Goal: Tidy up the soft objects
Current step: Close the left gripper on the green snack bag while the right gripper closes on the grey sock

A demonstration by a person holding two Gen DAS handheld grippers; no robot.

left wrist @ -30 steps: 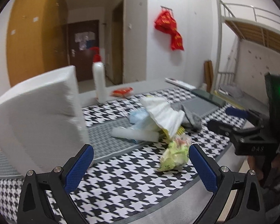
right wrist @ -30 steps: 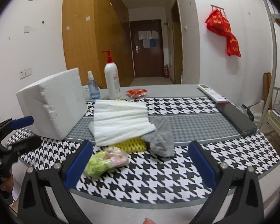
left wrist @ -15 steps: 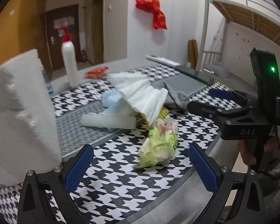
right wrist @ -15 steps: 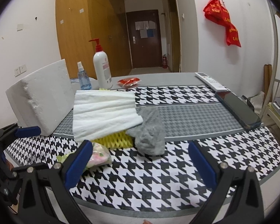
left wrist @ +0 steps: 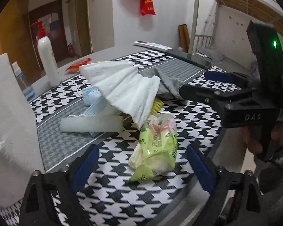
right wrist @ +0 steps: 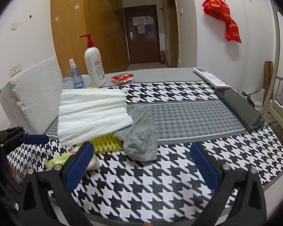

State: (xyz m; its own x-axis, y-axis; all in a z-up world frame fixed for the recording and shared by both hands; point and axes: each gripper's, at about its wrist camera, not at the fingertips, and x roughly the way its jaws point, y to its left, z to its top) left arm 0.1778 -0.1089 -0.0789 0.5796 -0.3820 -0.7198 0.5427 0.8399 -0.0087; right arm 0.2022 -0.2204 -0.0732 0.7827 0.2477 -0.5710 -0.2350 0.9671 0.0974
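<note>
While left claw [left wrist: 141, 166] closes, green packet [left wrist: 156, 146] between, untouched

On the houndstooth table [right wrist: 179, 179] in front of me I count one white foam block [right wrist: 34, 98], one folded white towel [right wrist: 92, 113], one grey cloth [right wrist: 139, 145], one yellow foam net [right wrist: 107, 144] and one green plastic packet [left wrist: 156, 146]. At the back stand two bottles — a white pump bottle [right wrist: 94, 66] and a small blue spray bottle [right wrist: 76, 75] — plus one red packet [right wrist: 122, 78]. I see one remote [right wrist: 209, 77], one dark phone [right wrist: 239, 109], one translucent foam strip [left wrist: 92, 125] and blue face masks [left wrist: 90, 96] — at least one, the rest hidden.
</note>
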